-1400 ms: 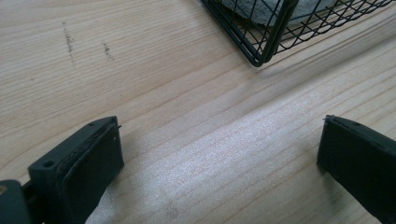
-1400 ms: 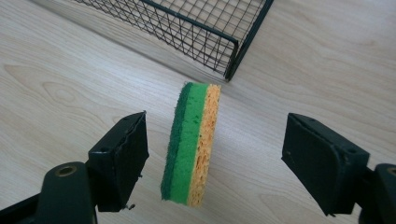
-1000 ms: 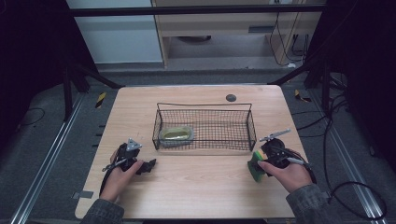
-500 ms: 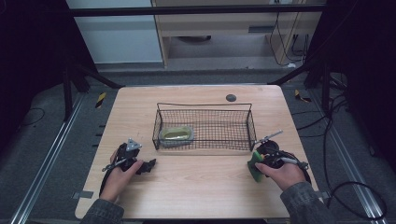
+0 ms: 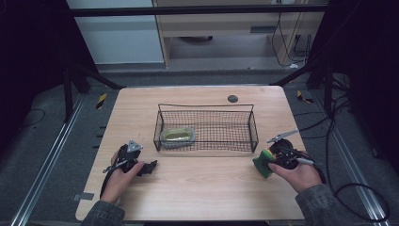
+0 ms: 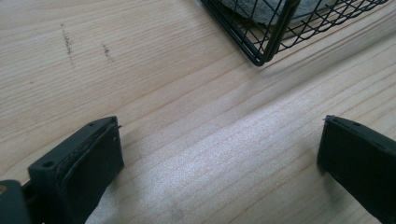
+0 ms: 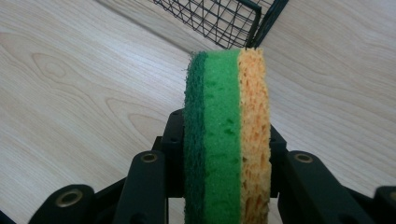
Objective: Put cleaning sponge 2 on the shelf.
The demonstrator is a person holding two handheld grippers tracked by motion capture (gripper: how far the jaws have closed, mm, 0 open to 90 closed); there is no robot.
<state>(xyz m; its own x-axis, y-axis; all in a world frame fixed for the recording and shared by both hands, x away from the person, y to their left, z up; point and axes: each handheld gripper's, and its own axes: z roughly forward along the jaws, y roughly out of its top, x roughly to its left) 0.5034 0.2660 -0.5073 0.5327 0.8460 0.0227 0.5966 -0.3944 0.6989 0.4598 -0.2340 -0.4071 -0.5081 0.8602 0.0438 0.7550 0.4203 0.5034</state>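
Currently, the right gripper [image 5: 268, 162] is clenched on a layered scrubbing sponge [image 5: 262, 162], holding it just off the front right corner of the wire basket [image 5: 254, 127]. In the right gripper view the sponge [image 7: 227, 135] stands on edge between the two black jaws — dark green scouring layer on one side, bright green foam in the middle, yellow-orange foam on the other — and its far end reaches beyond the jaw tips toward the basket corner [image 7: 259, 14]. Sponge and basket are near each other but apart; bare wooden table [image 5: 207, 188] lies between them.

The left gripper [image 5: 148, 167] rests on the table in front of the basket's front left corner, held by the person's left hand [image 5: 120, 174]. In the left gripper view its jaws stand wide apart with nothing but table surface between them — released. The same view shows the basket corner [image 6: 266, 46] ahead of the jaws, well clear of them.

Inside the basket, at its left end, lies a second pale yellow-green sponge [image 5: 178, 136], flat on the mesh floor. Behind the basket, a small dark round disc [image 5: 232, 99] sits in the tabletop.
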